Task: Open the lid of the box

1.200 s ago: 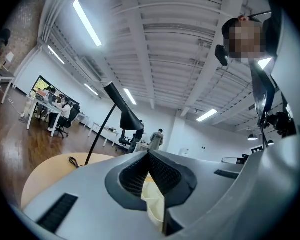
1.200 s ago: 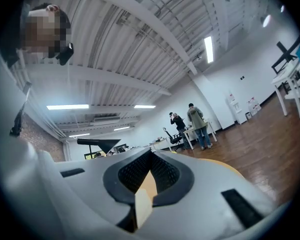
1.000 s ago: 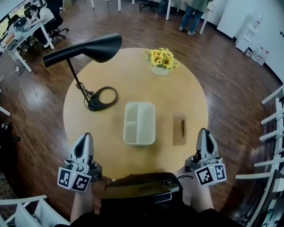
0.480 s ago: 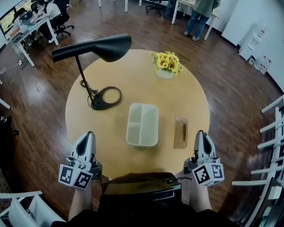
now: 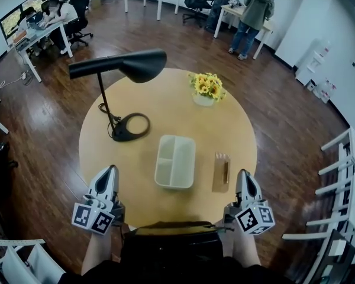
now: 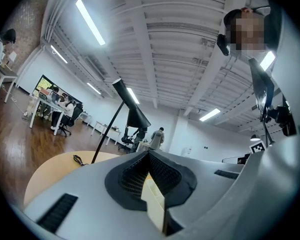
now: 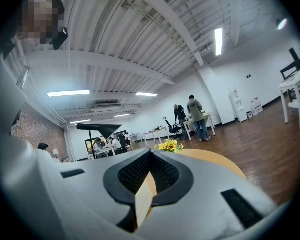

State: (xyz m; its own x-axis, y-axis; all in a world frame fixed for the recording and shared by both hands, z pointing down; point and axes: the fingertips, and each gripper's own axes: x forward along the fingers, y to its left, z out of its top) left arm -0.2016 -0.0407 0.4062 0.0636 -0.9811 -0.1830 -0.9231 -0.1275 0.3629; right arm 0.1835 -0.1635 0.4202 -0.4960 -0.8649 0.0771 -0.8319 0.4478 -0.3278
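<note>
A white rectangular box (image 5: 176, 161) with a moulded three-part lid lies shut at the middle of the round wooden table (image 5: 165, 105). My left gripper (image 5: 109, 170) hovers at the table's near left edge with its jaws together and nothing in them, pointing away from me. The right gripper (image 5: 244, 174) mirrors it at the near right edge, also shut and empty. Both are well short of the box. In the left gripper view the left gripper (image 6: 149, 155) is shut, as is the right gripper (image 7: 150, 154) in the right gripper view.
A black desk lamp (image 5: 130, 126) stands at the left, its shade (image 5: 143, 64) hanging over the table's far side. A vase of sunflowers (image 5: 205, 87) sits at the back. A brown card (image 5: 222, 172) lies right of the box. People work at desks beyond.
The head view has shifted slightly. The right gripper has drifted a little left and back toward me. The left gripper and the box stay where they were.
</note>
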